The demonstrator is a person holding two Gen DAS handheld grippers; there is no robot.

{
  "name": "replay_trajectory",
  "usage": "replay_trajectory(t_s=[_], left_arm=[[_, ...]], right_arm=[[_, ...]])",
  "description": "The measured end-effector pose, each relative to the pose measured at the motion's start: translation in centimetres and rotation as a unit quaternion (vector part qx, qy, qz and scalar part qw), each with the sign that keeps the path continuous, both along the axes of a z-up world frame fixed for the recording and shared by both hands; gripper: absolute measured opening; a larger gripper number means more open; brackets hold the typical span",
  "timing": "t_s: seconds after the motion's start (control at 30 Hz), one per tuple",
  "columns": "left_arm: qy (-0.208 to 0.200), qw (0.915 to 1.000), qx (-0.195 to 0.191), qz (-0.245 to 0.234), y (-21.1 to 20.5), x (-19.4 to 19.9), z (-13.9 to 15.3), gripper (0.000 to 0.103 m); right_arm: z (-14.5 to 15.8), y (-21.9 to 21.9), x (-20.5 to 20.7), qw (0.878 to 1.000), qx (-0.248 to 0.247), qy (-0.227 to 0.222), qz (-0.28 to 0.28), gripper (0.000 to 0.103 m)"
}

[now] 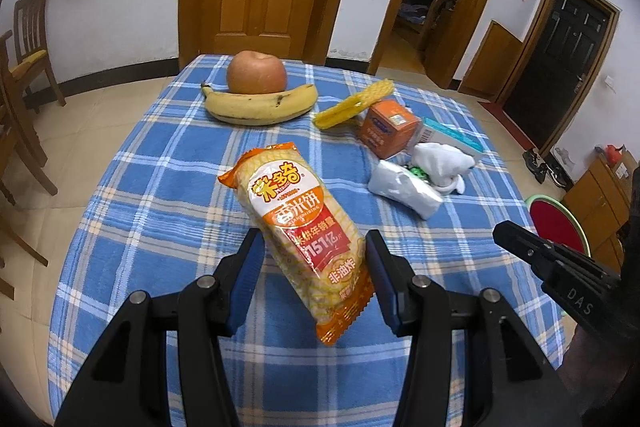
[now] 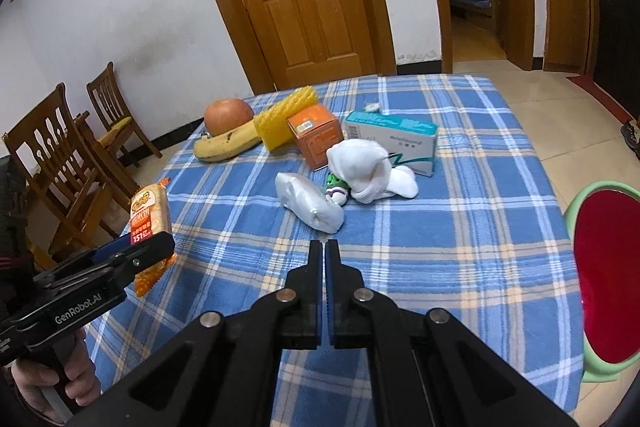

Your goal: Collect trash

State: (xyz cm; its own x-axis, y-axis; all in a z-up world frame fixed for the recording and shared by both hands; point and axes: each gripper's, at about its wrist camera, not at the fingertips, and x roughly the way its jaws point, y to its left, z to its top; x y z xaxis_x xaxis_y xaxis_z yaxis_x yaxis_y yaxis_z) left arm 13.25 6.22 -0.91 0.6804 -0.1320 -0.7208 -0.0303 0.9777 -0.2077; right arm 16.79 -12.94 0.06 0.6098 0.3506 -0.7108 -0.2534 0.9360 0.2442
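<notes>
- Far left, wooden chairs (image 2: 60, 151) stand on the tiled floor beside the bench (image 2: 460, 227), which wears a blue plaid cloth.
- Left gripper (image 1: 312, 267) is up off the cloth and clamped on the orange rice-cracker packet (image 1: 304, 227) — both blue pads press its sides, jaws about half spread, the packet hanging clear above the bench near its left edge.
- At the far left of the cloth, an apple (image 1: 256, 73) sits right behind a banana (image 1: 260, 105), the two touching.
- Just right of them a yellow ridged pad (image 1: 354, 103) leans on an orange box (image 1: 386, 129).
- Next along, a teal-and-white carton (image 2: 390, 141) lies flat beside that box.
- In front of the boxes: a crumpled silver wrapper (image 2: 310, 201), a small green-and-white wrapper (image 2: 335, 189) and white wadded tissue (image 2: 370, 167), all bunched together mid-bench.
- Right gripper (image 2: 324, 247) hovers near the silver wrapper — jaws pressed fully together, nothing between them.
- Far right, a red bin with a green rim (image 2: 608, 283) sits beside the bench.
</notes>
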Motion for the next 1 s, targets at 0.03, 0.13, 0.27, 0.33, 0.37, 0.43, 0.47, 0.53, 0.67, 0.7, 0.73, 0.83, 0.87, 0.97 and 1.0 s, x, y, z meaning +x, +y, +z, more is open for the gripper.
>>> replay_trajectory(t_s=[0.03,0.13,0.27,0.33,0.37,0.43,0.47,0.53,0.67,0.7,0.73,0.83,0.87,0.97,1.0], left_arm=[[-0.001,1.0000,0.001,-0.002,-0.2,-0.1,0.2,0.052],[-0.006,1.0000,0.001,-0.007,-0.7,-0.4,0.6,0.052],[-0.011,0.9998,-0.001,-0.015,-1.4,-0.8,1.2,0.052],[-0.013,0.9997,-0.001,-0.020,-1.8,-1.1,1.5,0.052],[-0.014,0.9997,-0.001,-0.022,-2.0,-1.1,1.6,0.052],[-0.016,0.9995,-0.001,-0.026,-2.5,-1.3,1.8,0.052],[-0.017,0.9995,-0.001,-0.028,-2.7,-1.4,1.9,0.052],[-0.017,0.9993,-0.003,-0.033,-3.1,-1.4,2.1,0.052],[-0.020,0.9988,-0.002,-0.044,-4.1,-1.6,2.5,0.052],[-0.022,0.9987,-0.002,-0.046,-4.3,-1.7,2.6,0.052],[-0.024,0.9985,-0.001,-0.050,-4.7,-1.7,2.7,0.052],[-0.029,0.9976,0.000,-0.063,-5.7,-1.9,3.1,0.052],[-0.030,0.9973,0.000,-0.067,-6.1,-1.9,3.1,0.052],[-0.030,0.9963,0.000,-0.080,-7.3,-1.8,3.3,0.052],[-0.029,0.9959,0.000,-0.086,-7.8,-1.8,3.4,0.052]], right_arm=[[0.1,-0.2,-0.2,1.000,0.001,-0.002,-0.002,0.003],[0.6,-0.8,-0.9,1.000,0.004,-0.007,-0.007,0.003],[1.3,-1.8,-1.7,1.000,0.008,-0.017,-0.016,0.003],[1.5,-2.3,-2.1,1.000,0.009,-0.022,-0.020,0.003],[1.7,-2.6,-2.3,0.999,0.010,-0.024,-0.023,0.003],[1.9,-3.1,-2.7,0.999,0.011,-0.028,-0.028,0.003],[2.0,-3.4,-2.8,0.999,0.011,-0.030,-0.030,0.003],[2.3,-3.9,-3.2,0.999,0.012,-0.034,-0.035,0.003],[2.7,-5.0,-3.9,0.998,0.014,-0.041,-0.046,0.003],[2.8,-5.3,-4.0,0.998,0.015,-0.042,-0.049,0.003],[2.9,-5.7,-4.2,0.998,0.016,-0.044,-0.053,0.003],[3.2,-6.8,-4.6,0.996,0.017,-0.048,-0.067,0.003],[3.2,-7.2,-4.7,0.996,0.018,-0.049,-0.070,0.003],[3.4,-8.6,-5.1,0.995,0.021,-0.053,-0.084,0.003],[3.4,-9.0,-5.3,0.994,0.022,-0.054,-0.088,0.003]])
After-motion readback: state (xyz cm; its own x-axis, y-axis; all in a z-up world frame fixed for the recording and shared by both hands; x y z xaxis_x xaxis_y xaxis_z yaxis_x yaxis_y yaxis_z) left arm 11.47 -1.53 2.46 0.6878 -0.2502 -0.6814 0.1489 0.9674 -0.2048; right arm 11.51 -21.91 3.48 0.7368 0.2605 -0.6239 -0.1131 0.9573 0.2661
